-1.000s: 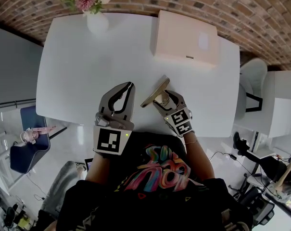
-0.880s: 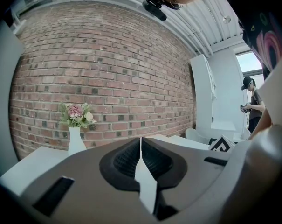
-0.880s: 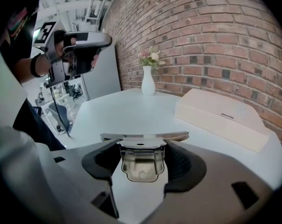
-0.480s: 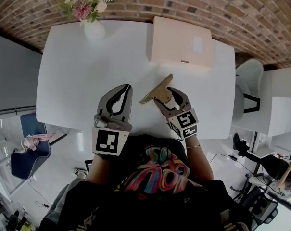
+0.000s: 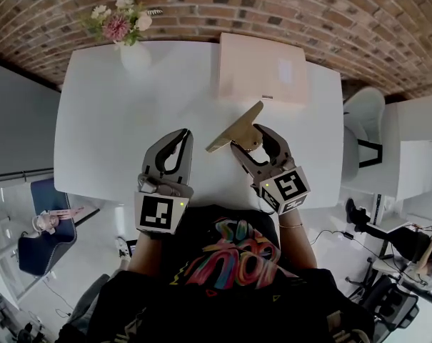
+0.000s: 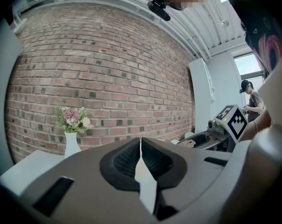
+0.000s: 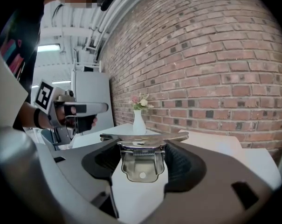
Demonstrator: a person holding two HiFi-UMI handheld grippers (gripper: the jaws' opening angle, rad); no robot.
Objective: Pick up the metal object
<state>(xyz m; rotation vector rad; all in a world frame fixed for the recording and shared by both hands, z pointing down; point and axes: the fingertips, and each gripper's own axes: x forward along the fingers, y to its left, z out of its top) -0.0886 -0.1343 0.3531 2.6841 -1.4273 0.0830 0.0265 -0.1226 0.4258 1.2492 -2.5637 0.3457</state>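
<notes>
The metal object is a flat brassy plate with a steel clip part under it. My right gripper is shut on that clip and holds the plate tilted above the white table. In the right gripper view the plate's edge runs across the jaws, level, with the clip hanging between the pads. My left gripper sits left of it over the table's near part, shut with nothing in it; in the left gripper view its pads meet.
A pale pink box lies at the table's far side. A white vase of flowers stands at the far left corner, by the brick wall. A white chair is off the right edge.
My right gripper has lifted the metal object and carried it farther from me, toward the pink box. The left gripper has shifted slightly left.
</notes>
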